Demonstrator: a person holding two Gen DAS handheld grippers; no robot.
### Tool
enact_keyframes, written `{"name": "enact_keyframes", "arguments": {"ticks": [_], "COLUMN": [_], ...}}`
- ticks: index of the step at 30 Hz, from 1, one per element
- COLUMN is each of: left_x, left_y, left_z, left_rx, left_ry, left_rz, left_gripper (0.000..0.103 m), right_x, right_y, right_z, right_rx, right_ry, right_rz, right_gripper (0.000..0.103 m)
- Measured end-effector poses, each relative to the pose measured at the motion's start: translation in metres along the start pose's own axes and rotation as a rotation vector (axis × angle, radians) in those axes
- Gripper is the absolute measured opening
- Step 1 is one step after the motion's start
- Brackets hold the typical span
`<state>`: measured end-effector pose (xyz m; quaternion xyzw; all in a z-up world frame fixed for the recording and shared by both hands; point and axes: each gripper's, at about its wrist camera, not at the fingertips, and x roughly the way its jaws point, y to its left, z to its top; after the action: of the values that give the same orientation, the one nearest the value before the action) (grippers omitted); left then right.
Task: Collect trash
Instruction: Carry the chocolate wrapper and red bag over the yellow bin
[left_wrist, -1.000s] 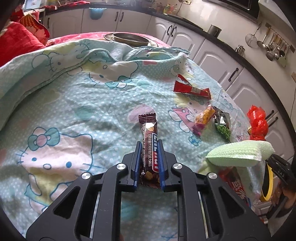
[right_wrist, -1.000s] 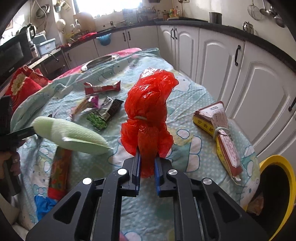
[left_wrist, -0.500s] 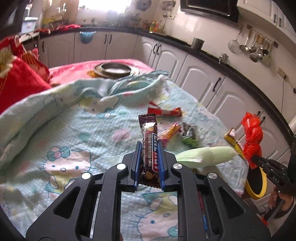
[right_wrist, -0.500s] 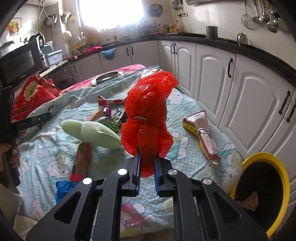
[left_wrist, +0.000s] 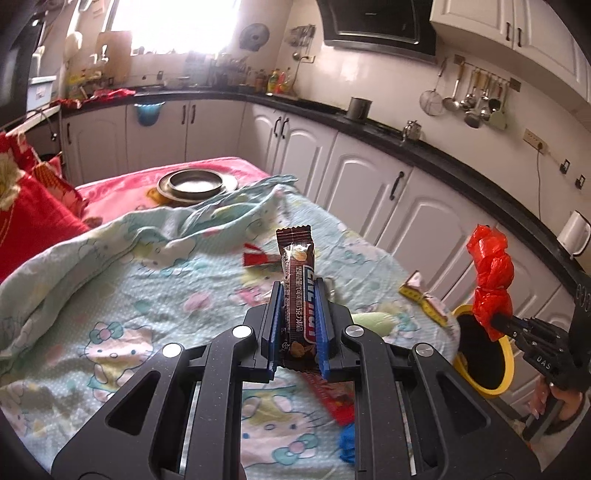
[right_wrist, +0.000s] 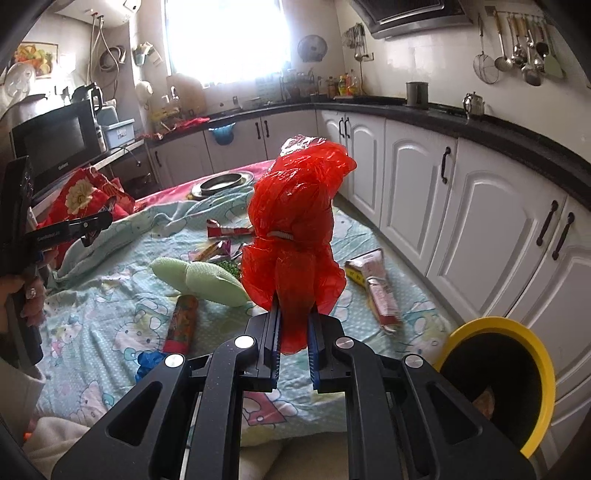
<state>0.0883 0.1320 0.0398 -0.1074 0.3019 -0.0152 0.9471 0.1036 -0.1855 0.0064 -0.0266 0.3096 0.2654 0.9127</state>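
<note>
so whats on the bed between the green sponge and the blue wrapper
A red snack tube lies between the green sponge and the blue wrapper, seen in the right wrist view.

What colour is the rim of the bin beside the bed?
Yellow, with a black inside. The bin shows best in the right wrist view.

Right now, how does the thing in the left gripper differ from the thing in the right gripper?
The chocolate bar is a slim, flat, brown sealed wrapper standing straight up; the red plastic bag is a bulky, crumpled, see-through bundle cinched at its middle. The bar bears print; the bag is plain. Both are pinched at their lower end, the bar by the left gripper, the bag by the right gripper.
</note>
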Motion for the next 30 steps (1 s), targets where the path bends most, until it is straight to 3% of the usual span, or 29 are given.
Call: {"name": "enact_keyframes", "arguments": {"ticks": [18,30], "left_x": [-0.002,0.013], "left_y": [-0.099,-0.164], "left_z": [0.012,0.001], "left_rx": [0.151,0.248], "left_ry": [-0.033,-0.01], "left_rz": [-0.105,-0.183], "left_gripper": [0.011,0.011], "right_x": [-0.07,-0.095], "right_y": [-0.052,-0.089], "right_z": [-0.012,-0.032], "right_rx": [0.083,0.148], "right_ry": [-0.094,-0.11], "right_rz": [-0.08,-0.17], "right_gripper": [0.012,0.012]}}
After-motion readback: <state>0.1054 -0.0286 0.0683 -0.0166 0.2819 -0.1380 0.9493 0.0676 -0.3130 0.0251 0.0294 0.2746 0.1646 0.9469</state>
